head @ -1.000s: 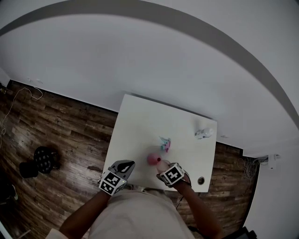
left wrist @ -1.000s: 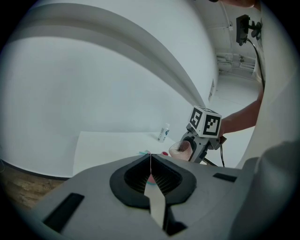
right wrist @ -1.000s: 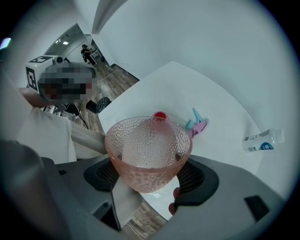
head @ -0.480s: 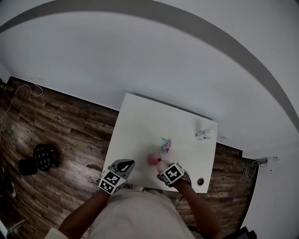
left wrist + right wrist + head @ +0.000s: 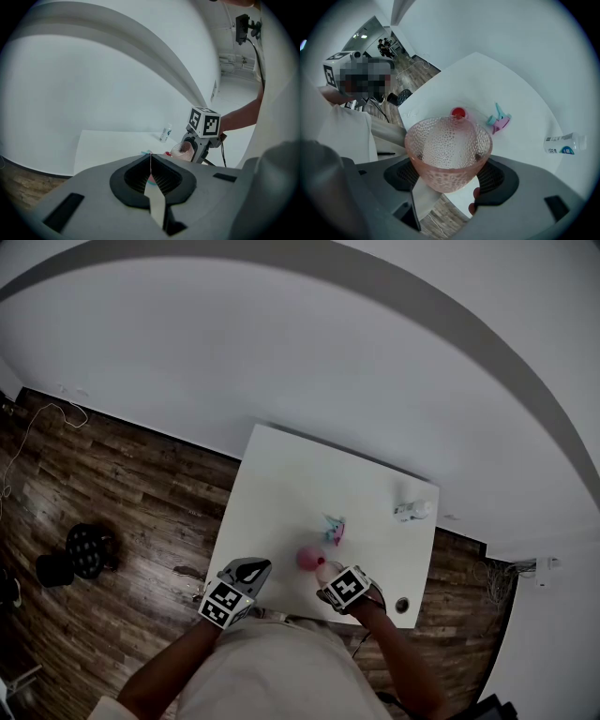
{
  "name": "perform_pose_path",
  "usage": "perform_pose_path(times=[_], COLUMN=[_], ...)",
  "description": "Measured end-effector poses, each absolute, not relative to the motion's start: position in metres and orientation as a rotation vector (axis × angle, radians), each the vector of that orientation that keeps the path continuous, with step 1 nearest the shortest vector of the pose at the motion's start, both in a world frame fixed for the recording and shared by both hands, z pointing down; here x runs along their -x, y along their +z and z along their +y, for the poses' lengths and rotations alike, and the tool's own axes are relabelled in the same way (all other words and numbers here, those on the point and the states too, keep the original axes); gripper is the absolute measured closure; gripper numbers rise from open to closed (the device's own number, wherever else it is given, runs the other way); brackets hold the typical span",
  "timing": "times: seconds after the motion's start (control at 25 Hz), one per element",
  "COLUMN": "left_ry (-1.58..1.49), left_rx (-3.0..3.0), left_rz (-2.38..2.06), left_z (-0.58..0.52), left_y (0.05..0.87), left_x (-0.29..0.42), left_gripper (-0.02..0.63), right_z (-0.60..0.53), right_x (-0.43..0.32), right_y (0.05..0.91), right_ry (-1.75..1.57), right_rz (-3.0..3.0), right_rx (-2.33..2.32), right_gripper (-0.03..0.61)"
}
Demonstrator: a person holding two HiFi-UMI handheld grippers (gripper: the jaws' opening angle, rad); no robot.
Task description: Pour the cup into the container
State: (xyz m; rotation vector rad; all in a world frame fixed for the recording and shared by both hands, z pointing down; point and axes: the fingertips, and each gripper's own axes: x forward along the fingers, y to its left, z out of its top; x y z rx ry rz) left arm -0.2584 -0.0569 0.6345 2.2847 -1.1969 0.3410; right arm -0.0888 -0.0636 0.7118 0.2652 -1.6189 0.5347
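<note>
1. Cup point(image 5: 447, 152) is clamped between the right gripper's point(image 5: 449, 179) jaws, just beside the container point(image 5: 458, 113) on the table point(image 5: 281, 484), apparently positioned for pouring.
2. Left gripper point(image 5: 151, 168) is closed on nothing and held aside.

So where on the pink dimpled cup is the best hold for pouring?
The lower wall, from the side, pads on opposite flanks, as the right gripper holds the cup now. It widens toward the rim, so a low hold likely keeps the mouth clear to tip toward the red container.
</note>
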Motion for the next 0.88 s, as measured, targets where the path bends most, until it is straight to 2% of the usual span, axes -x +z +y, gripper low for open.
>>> perform_pose_path(times=[0.88], left_ry=[0.313], left_rx=[-2.278], left_rz=[-1.204], left_z=[-0.059], left_y=[0.635], left_x=[0.259], left_gripper=[0.600], right_z=[-0.068], right_x=[0.088], right_y=[0.703], right_ry=[0.523], right_rz=[-1.576], right_rx=[-0.248], right_gripper=[0.212])
